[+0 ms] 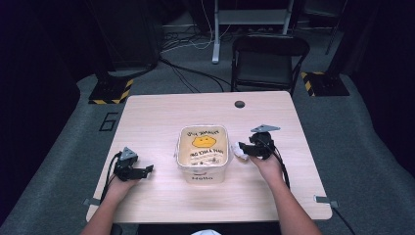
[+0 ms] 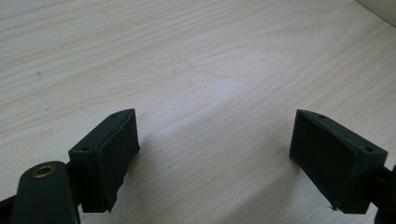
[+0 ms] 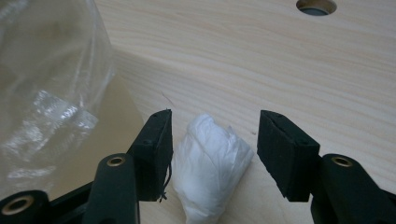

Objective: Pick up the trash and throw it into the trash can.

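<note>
1. A small white crumpled wad of tissue or thin plastic (image 3: 210, 163) lies on the light wooden table (image 1: 156, 117), right of centre, just beside the right wall of the bin; in the high view the wad (image 1: 240, 150) shows at the jaw tips.
2. The right gripper (image 3: 212, 149) has its black jaws around the wad: the left jaw touches or nearly touches it, the right jaw stands a little apart, so the jaws are partly open and not clamped. In the high view this gripper (image 1: 247, 149) points left toward the bin.
3. The cream square plastic bin lined with a clear bag (image 1: 203, 152) stands mid-table; a yellow figure and dark lettering show inside it.
4. The left gripper (image 2: 215, 140) rests near the table's near left part, jaws wide apart over bare wood, holding nothing; the high view shows it (image 1: 147, 170) left of the bin.
5. A round dark hole (image 1: 239, 104) sits at the far edge.
</note>
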The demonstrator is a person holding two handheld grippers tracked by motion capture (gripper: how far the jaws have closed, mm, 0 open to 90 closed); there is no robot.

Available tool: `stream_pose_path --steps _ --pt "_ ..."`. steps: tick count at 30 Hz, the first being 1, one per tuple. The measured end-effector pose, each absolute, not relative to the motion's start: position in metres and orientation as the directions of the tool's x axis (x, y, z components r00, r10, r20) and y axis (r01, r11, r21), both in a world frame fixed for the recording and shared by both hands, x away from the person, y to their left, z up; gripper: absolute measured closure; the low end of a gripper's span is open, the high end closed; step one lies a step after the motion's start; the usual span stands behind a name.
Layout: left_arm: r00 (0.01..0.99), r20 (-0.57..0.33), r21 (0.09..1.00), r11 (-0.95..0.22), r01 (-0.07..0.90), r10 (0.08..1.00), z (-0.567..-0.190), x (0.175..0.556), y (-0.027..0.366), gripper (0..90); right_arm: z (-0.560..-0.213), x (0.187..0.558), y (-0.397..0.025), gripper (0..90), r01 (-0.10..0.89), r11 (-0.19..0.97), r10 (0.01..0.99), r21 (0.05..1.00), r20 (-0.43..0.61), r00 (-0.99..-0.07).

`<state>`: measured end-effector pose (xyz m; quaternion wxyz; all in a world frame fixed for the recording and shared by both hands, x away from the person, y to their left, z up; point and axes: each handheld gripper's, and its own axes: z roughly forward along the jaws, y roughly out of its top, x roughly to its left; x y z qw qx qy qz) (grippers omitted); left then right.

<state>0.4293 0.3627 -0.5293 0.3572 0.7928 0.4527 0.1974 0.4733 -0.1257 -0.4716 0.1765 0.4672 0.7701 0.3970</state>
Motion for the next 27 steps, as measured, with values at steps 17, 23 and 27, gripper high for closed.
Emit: stream_pose_path --steps 17,23,27 --pt "0.514 -0.01 0.746 -0.336 0.575 0.858 -0.529 0.429 0.363 15.5 -0.491 0.474 -0.123 42.1 0.595 0.285 0.856 0.751 0.079 -0.51" --pt "0.512 -0.011 0.745 -0.334 0.577 0.859 -0.529 0.429 0.363 15.5 -0.497 0.476 -0.118 42.3 0.594 0.318 0.851 0.739 0.054 -0.522" --pt "0.513 -0.011 0.744 -0.336 0.578 0.859 -0.529 0.429 0.363 15.5 -0.5 0.477 -0.117 42.5 0.601 0.326 0.85 0.73 0.051 -0.524"
